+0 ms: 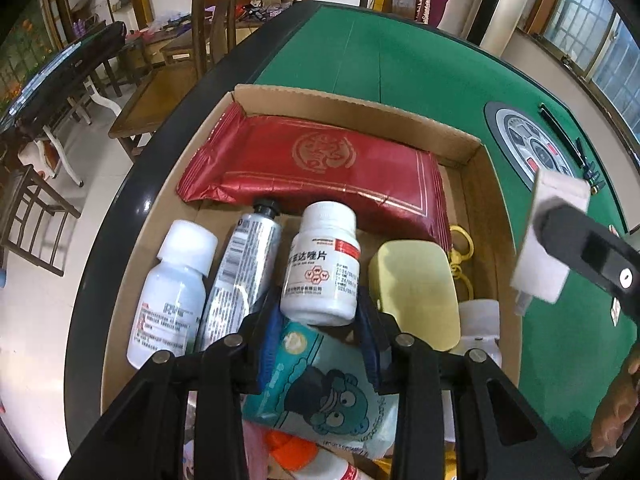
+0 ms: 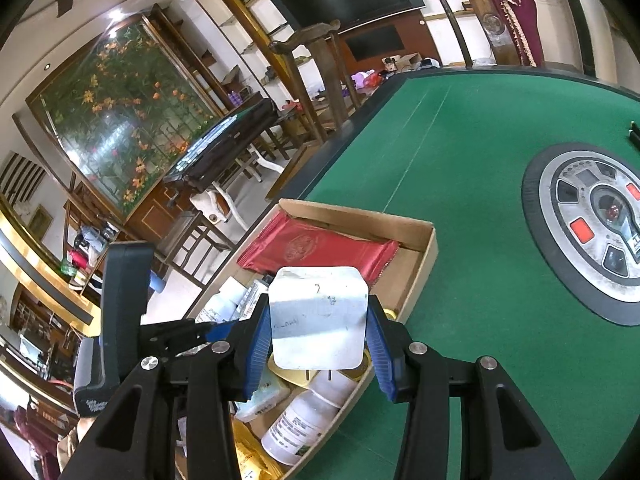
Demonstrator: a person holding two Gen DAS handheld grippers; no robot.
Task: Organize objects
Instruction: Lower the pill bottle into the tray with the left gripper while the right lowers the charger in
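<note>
Step in hand, by judgement: packing items into the cardboard box (image 1: pixel 352 108) at the near-left edge of the green table (image 1: pixel 420 80), one item seated, one arriving. Left gripper (image 1: pixel 318 320) down inside box, blue pads against both sides of white pill bottle (image 1: pixel 322 264), bottle lying on box contents; grip looks narrow and snug, release not yet made. Right gripper (image 2: pixel 318 332) pinching white plug adapter (image 2: pixel 318 316) by its flat sides, prongs pointing down, carried in the air over the near-right part of the box; same adapter visible in left view (image 1: pixel 552 240) above the box's right wall. Box contents: red foil packet (image 1: pixel 320 168) across far end; larger white bottle (image 1: pixel 176 292) at left wall; silver tube (image 1: pixel 244 264) just beside it; yellow case (image 1: pixel 416 292) right of pill bottle, with yellow clasp (image 1: pixel 460 256) behind it; teal cartoon packet (image 1: pixel 328 392) under the left gripper's fingers; orange-capped item near bottom edge, partly hidden. Next move, likely: open left jaws, lift clear, then lower adapter into a free pocket. Little bare cardboard left, only a strip by the right wall beyond the yellow case. Obstacles: left gripper occupying box centre, yellow case and clasp crowding the right side, prongs liable to catch on packets. Round control panel (image 2: pixel 592 232) on table well apart, no interference.
</note>
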